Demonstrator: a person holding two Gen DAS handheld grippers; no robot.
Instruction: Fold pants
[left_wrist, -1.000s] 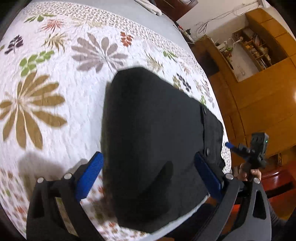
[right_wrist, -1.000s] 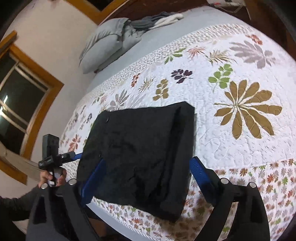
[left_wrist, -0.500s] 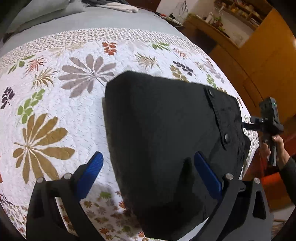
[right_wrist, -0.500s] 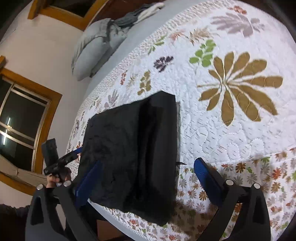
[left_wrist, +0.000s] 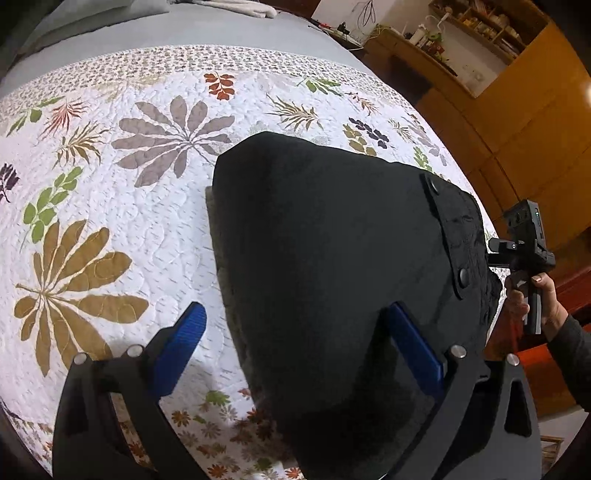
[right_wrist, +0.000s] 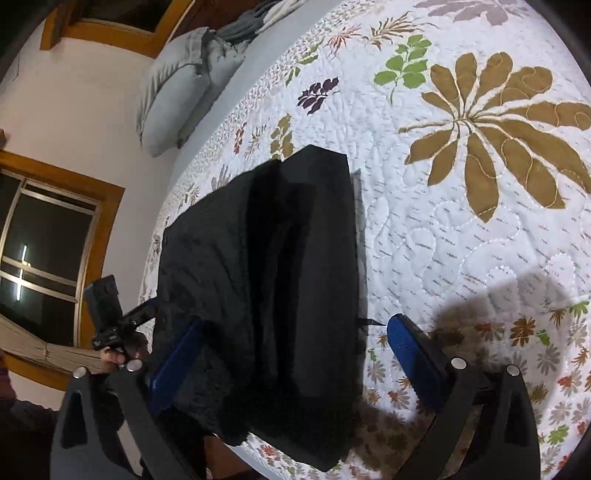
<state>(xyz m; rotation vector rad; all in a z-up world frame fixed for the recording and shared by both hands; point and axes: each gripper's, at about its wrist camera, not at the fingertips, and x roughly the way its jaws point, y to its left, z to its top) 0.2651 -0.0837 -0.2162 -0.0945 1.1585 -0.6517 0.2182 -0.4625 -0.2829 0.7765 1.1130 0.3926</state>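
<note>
Folded black pants (left_wrist: 332, 240) lie flat on the floral quilt (left_wrist: 110, 206) near the bed's near edge, buttoned flap toward the right. My left gripper (left_wrist: 295, 321) hovers over their near end, open, one blue pad above the cloth and the other above the quilt. In the right wrist view the same pants (right_wrist: 288, 258) show a long crease down the middle. My right gripper (right_wrist: 291, 332) stands wide open astride their near end, pads clear of the cloth. A hand (left_wrist: 532, 302) carries that gripper past the pants' right side.
Grey pillows (right_wrist: 177, 85) and loose clothes lie at the head of the bed. A dark window (right_wrist: 44, 229) is on the wall to the left. Wooden cabinets (left_wrist: 535, 110) and shelves stand beyond the bed's right side. The quilt's edge (right_wrist: 388, 443) runs just below the grippers.
The right gripper has sunk closer to the pants and rolled. The left gripper has rolled, so the pants sit more squarely in its view. The pants have not moved.
</note>
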